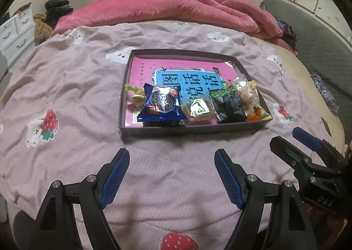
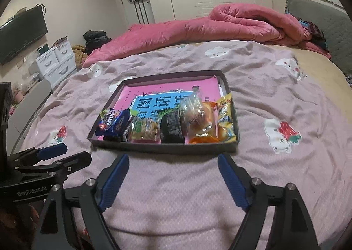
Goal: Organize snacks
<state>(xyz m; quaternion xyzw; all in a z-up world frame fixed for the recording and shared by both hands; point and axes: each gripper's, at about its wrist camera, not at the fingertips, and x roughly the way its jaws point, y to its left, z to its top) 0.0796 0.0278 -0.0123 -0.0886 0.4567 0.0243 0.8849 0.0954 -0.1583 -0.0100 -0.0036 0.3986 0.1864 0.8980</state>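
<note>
While snacks (image 1: 193,104) sit in the tray (image 1: 189,130), both grippers hang wide, empty.
Left gripper (image 1: 171,175) and right gripper (image 2: 173,178) sit near the tray's front edge, over the bedsheet (image 1: 72,87).

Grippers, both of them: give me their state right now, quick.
Left gripper: open, holding nothing, above the bedspread.
Right gripper: open, holding nothing, just short of the snack box.

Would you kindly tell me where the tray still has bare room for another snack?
The tray's far half is free, between its back wall and the snack row; only the pink sheet shows there. The near edge is crowded, from the blue packet to the yellow packet.
</note>
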